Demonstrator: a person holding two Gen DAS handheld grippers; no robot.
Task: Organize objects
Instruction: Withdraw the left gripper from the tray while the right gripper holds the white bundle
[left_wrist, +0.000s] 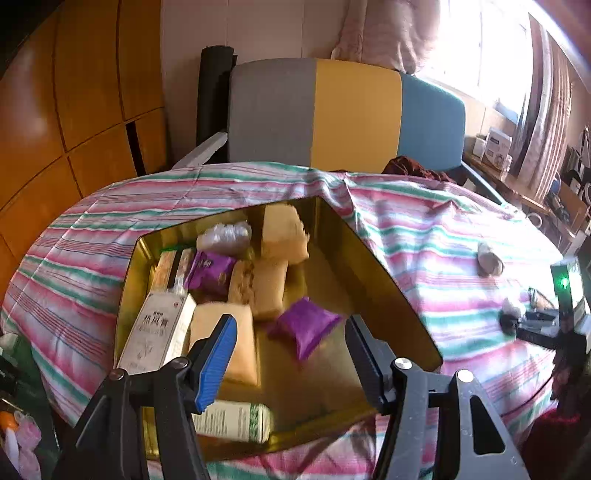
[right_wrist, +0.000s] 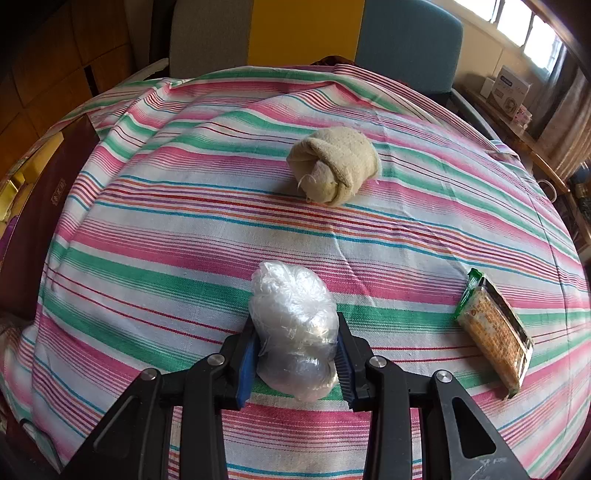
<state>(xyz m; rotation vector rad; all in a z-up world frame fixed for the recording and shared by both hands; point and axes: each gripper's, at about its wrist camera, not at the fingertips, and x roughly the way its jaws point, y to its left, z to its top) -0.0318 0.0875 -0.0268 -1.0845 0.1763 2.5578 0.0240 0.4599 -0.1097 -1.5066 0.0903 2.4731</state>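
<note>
A gold-lined box (left_wrist: 373, 258) lies open on the striped cloth and holds tan packets, purple packets (left_wrist: 304, 325), a white carton (left_wrist: 159, 332), a white tube (left_wrist: 236, 421) and a clear plastic wad. My left gripper (left_wrist: 291, 347) hangs open and empty over the box's near side. My right gripper (right_wrist: 295, 350) is shut on a clear plastic bundle (right_wrist: 291, 310) resting on the cloth. A rolled beige cloth (right_wrist: 334, 168) lies farther back and a green-edged snack packet (right_wrist: 495, 328) lies to the right.
The box's dark outer wall (right_wrist: 44, 206) shows at the left edge of the right wrist view. A grey, yellow and blue chair (left_wrist: 332, 110) stands behind the table. A cluttered shelf (left_wrist: 517, 166) runs along the window at right.
</note>
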